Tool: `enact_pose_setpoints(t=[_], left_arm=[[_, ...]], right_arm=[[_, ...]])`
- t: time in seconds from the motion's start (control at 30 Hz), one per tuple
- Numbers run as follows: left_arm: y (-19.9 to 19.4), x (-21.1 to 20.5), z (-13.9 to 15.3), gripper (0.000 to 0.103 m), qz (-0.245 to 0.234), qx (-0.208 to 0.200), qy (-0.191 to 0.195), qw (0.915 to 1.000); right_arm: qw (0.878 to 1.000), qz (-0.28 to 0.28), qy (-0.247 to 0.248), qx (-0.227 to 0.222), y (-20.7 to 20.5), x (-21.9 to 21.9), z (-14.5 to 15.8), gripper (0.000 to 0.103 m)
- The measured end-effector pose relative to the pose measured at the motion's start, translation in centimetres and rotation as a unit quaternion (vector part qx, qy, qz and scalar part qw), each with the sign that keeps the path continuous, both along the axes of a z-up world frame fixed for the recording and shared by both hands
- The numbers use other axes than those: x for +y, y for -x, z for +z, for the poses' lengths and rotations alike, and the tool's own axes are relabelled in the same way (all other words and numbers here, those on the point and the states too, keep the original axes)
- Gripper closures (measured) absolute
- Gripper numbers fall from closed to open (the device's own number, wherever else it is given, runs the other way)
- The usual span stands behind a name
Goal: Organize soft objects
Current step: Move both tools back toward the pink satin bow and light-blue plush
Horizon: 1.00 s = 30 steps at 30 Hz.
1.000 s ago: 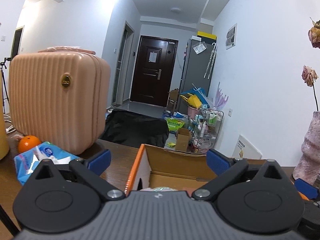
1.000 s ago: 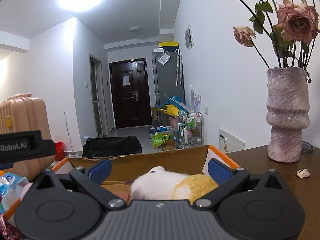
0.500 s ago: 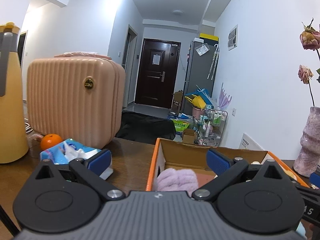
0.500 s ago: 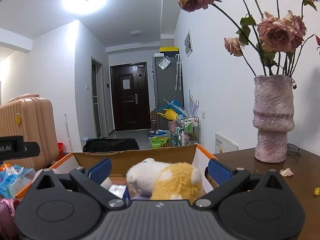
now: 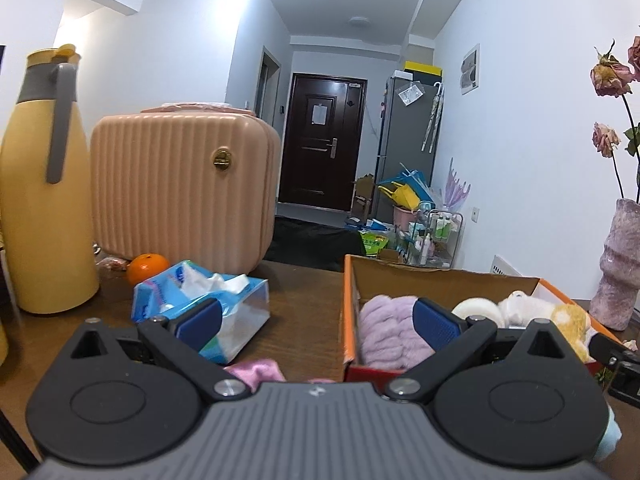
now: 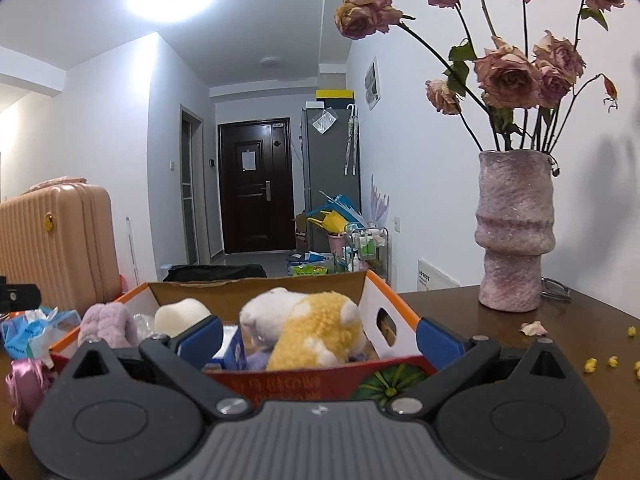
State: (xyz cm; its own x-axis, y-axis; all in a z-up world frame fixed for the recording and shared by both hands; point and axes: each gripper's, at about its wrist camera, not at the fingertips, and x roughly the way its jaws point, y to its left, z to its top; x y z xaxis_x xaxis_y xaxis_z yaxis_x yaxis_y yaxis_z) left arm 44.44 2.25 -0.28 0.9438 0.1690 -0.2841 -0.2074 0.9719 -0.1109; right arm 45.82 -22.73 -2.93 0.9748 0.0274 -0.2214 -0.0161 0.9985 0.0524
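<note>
An orange-rimmed cardboard box (image 5: 347,300) (image 6: 376,304) stands on the brown table. Inside lie a lilac fluffy piece (image 5: 390,330) (image 6: 108,322), a cream round soft thing (image 5: 478,310) (image 6: 182,314) and a white-and-yellow plush animal (image 5: 560,316) (image 6: 312,330). A pink satin cloth (image 5: 256,372) (image 6: 26,384) lies on the table left of the box. My left gripper (image 5: 316,322) is open over the box's left front corner, above the cloth. My right gripper (image 6: 320,340) is open in front of the box, with the plush beyond its pads.
A blue tissue pack (image 5: 200,300), an orange (image 5: 148,266), a peach ribbed case (image 5: 180,192) and a yellow flask (image 5: 40,184) stand left. A vase of dried roses (image 6: 516,232) stands right, with petals (image 6: 534,327) near it. A green striped thing (image 6: 380,384) sits by the box front.
Both grippers have drawn back from the box, so more of the table shows. The plush, earlier close between the right fingers, now lies farther off in the box.
</note>
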Motion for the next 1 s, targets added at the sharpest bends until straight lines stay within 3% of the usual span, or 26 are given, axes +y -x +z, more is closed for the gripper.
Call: enact_pose_setpoints(t=[0.63,1.0], left_arm=[[4.7,2.0,-1.0,0.000,-0.017,0.034,-0.016,0.9992],[5.2,2.2,-2.0,0.000,-0.029,0.060,-0.013,0.9977]], right_arm=[[0.999,0.002,0.009,0.036,4.6,-1.8,-0.5,0.000],[0.999,-0.005,0.014,0.051,5.4,-2.2,-0.8,0.000]])
